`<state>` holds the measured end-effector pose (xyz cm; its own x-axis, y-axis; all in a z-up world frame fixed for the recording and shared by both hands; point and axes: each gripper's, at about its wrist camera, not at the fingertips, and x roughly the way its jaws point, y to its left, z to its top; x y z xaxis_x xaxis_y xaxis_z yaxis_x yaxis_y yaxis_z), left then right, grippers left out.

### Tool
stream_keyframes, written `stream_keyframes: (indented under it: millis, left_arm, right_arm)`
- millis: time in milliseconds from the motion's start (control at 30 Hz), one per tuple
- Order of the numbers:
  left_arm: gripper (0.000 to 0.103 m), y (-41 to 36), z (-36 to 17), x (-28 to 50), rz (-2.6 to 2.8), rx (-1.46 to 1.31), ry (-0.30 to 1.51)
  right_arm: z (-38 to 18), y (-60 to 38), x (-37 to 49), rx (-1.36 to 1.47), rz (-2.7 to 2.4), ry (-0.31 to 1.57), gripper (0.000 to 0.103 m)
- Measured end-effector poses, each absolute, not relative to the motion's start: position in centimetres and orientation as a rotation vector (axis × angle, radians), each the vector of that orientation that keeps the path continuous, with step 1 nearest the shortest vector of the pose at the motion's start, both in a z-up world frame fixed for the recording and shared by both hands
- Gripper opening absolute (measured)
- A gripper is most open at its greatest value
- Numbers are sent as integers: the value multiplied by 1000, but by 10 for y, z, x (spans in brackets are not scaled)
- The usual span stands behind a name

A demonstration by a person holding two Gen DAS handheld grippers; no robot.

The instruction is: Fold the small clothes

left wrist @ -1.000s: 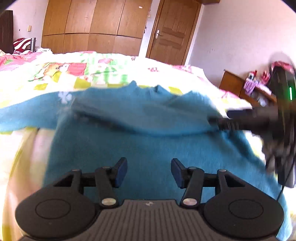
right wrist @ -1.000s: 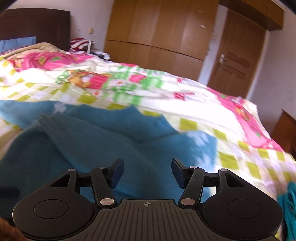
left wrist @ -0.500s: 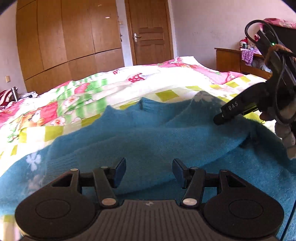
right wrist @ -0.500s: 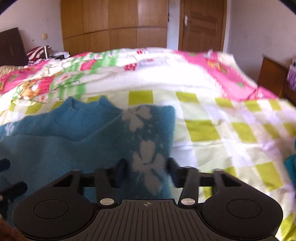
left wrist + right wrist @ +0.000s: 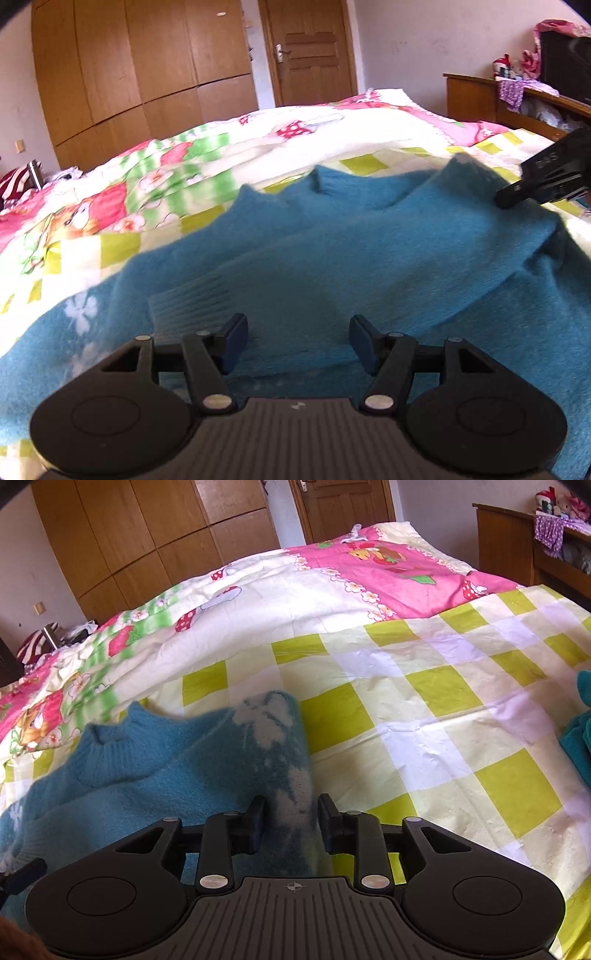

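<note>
Your sweater (image 5: 369, 251) is a fuzzy teal blue, with pale white flower shapes on the fold (image 5: 273, 746) between your right gripper (image 5: 290, 821) fingers and another white flower on the sleeve (image 5: 79, 314) at your left. Both grippers are black; your left gripper (image 5: 295, 341) has dark blue pads on its fingers (image 5: 232, 338). The bed cover (image 5: 424, 686) under your sweater is checked in lime green, white and cream, turning to pink with strawberry and flower prints (image 5: 388, 565) further back. The wardrobe (image 5: 147, 74) and door (image 5: 314, 51) are brown wood.
</note>
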<state>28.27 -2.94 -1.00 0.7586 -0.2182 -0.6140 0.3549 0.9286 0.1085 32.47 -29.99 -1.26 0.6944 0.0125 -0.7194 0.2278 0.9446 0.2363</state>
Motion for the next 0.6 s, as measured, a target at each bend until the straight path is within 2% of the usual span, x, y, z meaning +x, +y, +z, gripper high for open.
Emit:
stream_keyframes:
  millis: [167,200,300,367,433,500,600]
  left_arm:
    - [74,-22,-7,279,-298,246,605]
    - [74,-22,-8,281,-304,243,608]
    - [74,-23,-8,285,-304,232,617]
    - [74,-27,-6,286,-306,239,614]
    - [74,-33,-4,286,-316,255,609]
    - [74,-42,-5,288,-320,289,601]
    - [74,-53,-9,295,-306,303,605]
  right_arm:
    - [14,-283,282,212,-139,652,34]
    - [18,-278,268,183,-120,635,36]
    - [19,-261,233,34,-74,635,37]
    - [11,-247,220,-128,-49,633,45]
    - [-3,-239,216,-261,-48,643,46]
    - [-16,-240,221,-285,-78,667,41]
    - [-22,-257,237,-143,-125,666,38]
